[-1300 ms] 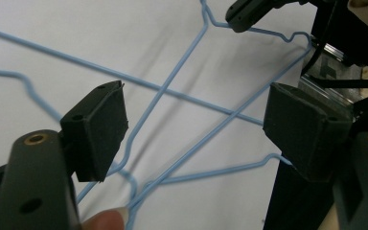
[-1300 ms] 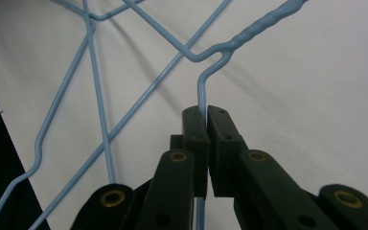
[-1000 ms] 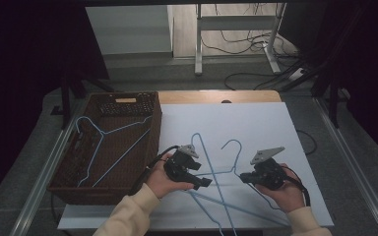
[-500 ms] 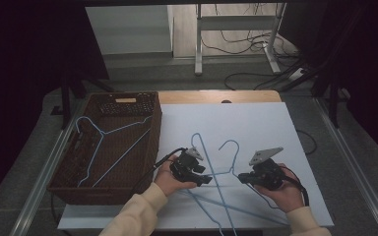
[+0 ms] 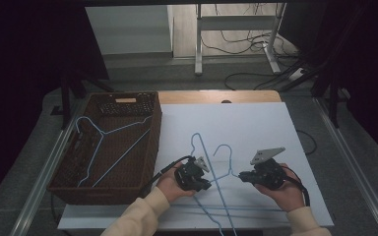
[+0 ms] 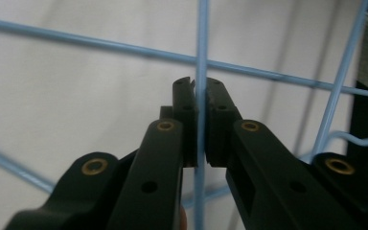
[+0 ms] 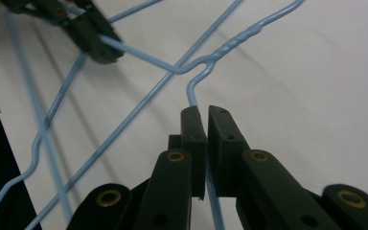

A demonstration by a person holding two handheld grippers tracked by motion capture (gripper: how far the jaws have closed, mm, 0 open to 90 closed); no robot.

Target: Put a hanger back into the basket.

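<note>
Two blue wire hangers lie crossed on the white tabletop [image 5: 256, 128]. The nearer hanger [image 5: 225, 150] has its hook pointing away from me. My left gripper [image 5: 207, 185] has just been closing, and it is now shut on that hanger's left shoulder wire [image 6: 201, 57], which runs straight up between the pads. My right gripper [image 5: 240, 176] is shut on the right shoulder wire [image 7: 190, 98], just below the twisted neck [image 7: 237, 39]. The left gripper [image 7: 106, 53] also appears far off in the right gripper view. The second hanger [image 5: 199, 142] lies under the first.
A dark wicker basket [image 5: 155, 128] stands at the table's left and holds one more blue hanger [image 5: 98, 142]. Beyond the table's far edge are a metal stand [image 5: 199, 44] and cables on the floor.
My left gripper has slid right and down onto the hanger and its jaws have gone from wide apart to shut on the wire. The right gripper has kept still.
</note>
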